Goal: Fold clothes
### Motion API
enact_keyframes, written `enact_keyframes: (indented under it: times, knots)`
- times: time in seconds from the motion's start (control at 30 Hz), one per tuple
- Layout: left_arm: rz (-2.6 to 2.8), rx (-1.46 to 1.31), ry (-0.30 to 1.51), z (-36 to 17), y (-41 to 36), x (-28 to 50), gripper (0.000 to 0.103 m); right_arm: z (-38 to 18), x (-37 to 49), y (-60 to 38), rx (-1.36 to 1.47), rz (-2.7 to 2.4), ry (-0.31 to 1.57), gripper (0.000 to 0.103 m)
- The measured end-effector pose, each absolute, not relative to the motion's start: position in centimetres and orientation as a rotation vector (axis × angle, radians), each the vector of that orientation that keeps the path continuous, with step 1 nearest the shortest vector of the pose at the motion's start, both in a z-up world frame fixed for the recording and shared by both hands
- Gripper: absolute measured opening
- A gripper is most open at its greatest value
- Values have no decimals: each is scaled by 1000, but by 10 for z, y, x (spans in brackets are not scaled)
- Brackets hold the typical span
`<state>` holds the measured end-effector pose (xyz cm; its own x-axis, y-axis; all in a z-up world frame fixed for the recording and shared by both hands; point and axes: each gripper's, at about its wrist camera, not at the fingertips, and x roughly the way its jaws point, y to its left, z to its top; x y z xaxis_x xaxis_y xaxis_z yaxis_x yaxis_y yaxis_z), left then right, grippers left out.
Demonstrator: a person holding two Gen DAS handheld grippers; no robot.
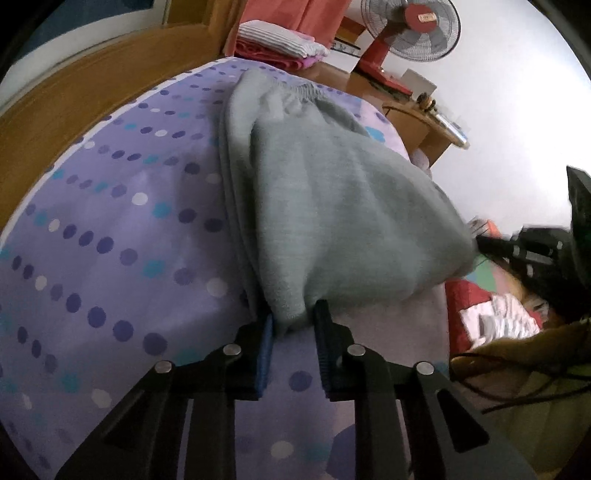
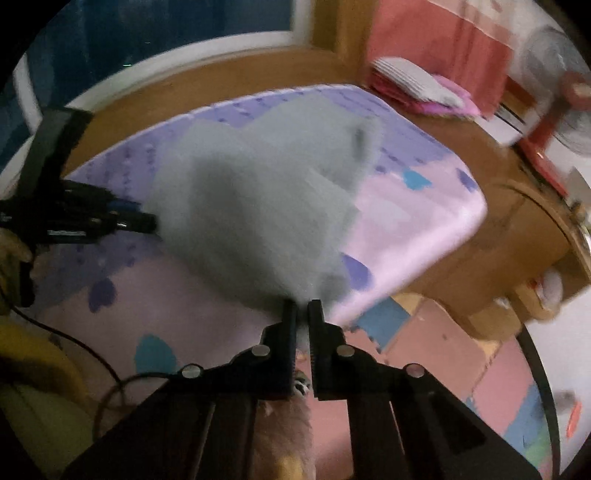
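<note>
One grey garment (elastic waistband at the far end) is draped over the dotted purple bed. Its near edge is pinched by two grippers: the left gripper is clamped on one corner, the right gripper on another. One red fan and one stack of folded laundry are seen beyond
</note>
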<state>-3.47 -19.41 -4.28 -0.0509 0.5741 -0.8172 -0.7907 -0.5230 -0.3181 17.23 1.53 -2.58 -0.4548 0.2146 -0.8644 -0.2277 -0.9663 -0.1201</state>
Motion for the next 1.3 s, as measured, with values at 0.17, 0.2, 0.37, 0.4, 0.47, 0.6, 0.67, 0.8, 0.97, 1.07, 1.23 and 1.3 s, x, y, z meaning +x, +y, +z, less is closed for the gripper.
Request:
enact_keyframes:
  times: [0.17, 0.2, 0.37, 0.4, 0.47, 0.6, 0.67, 0.8, 0.97, 1.07, 1.23, 1.3]
  knots:
    - [1741, -1200, 245, -37, -202, -34, 21, -11, 188, 40, -1463, 2571, 240, 1]
    - [1739, -1201, 236, -37, -204, -34, 22, -11, 187, 30, -1477, 2620, 200, 2]
    - [1725, -1182, 264, -38, -207, -26, 39, -25, 184, -17, -1511, 2753, -135, 65]
    - [1720, -1174, 281, -38, -207, -23, 43, -30, 183, -21, -1498, 2755, -184, 65]
    - [1731, -1152, 299, -39, -203, -19, 45, -41, 173, -22, -1489, 2740, -213, 65]
    - [1762, -1105, 329, -40, -192, -14, 45, -63, 155, -17, -1512, 2708, -180, 33]
    - [1776, -1089, 323, -39, -189, -13, 38, -57, 155, -11, -1480, 2720, -149, 17]
    - [1805, -1067, 204, -13, -196, -21, 33, -32, 157, 0, -1379, 2792, -97, 16]
    - [1859, -992, 157, 24, -186, -37, 33, -5, 144, 23, -1261, 2868, 4, 16]
    - [1896, -947, 178, 42, -170, -54, 33, 7, 131, 41, -1195, 2892, 72, 16]
    - [1946, -892, 256, 57, -127, -87, 33, 21, 105, 71, -1101, 2902, 130, 16]
    - [1954, -891, 259, 58, -114, -99, 33, 22, 91, 84, -1078, 2898, 149, 16]
